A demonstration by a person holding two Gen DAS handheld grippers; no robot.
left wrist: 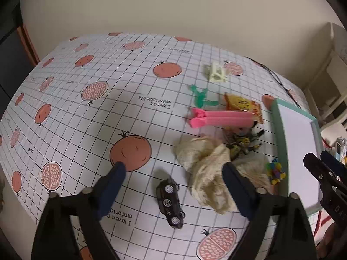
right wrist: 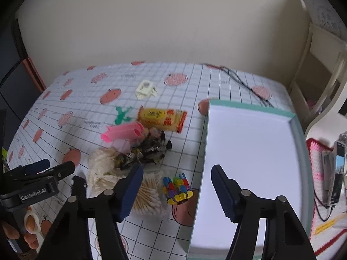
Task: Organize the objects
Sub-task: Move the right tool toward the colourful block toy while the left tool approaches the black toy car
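Left gripper (left wrist: 173, 174): jaws spread wide, nothing between the pads; it hangs above the tablecloth (left wrist: 91, 130) with the black toy car (left wrist: 170, 202) lying on its side below the gap. The right finger overlaps the crumpled cream cloth (left wrist: 203, 169) in view; contact cannot be confirmed.

Right gripper (right wrist: 176, 186): jaws likewise fully released and empty. The left finger sits over the clear bag of cotton swabs (right wrist: 149, 195); the right finger sits over the tray (right wrist: 249, 147).

The tray is a shallow rectangular box, white inside with a mint-green rim, at the table's right side. The loose items lie in a cluster just left of it:
- multicoloured block toy (right wrist: 176, 189), glossy plastic, just beside the tray wall
- dark foil-wrapped candies (right wrist: 147, 149)
- pink plastic clip (right wrist: 123, 131), long and tubular
- yellow-orange snack packet (right wrist: 162, 118), print too blurred to read
- green plastic figure (right wrist: 122, 113)
- cream plastic piece (right wrist: 145, 90)

The tablecloth is a grid print with pomegranates, reading "I love a comfortable life". The left gripper body is marked "GenRobot.AI".
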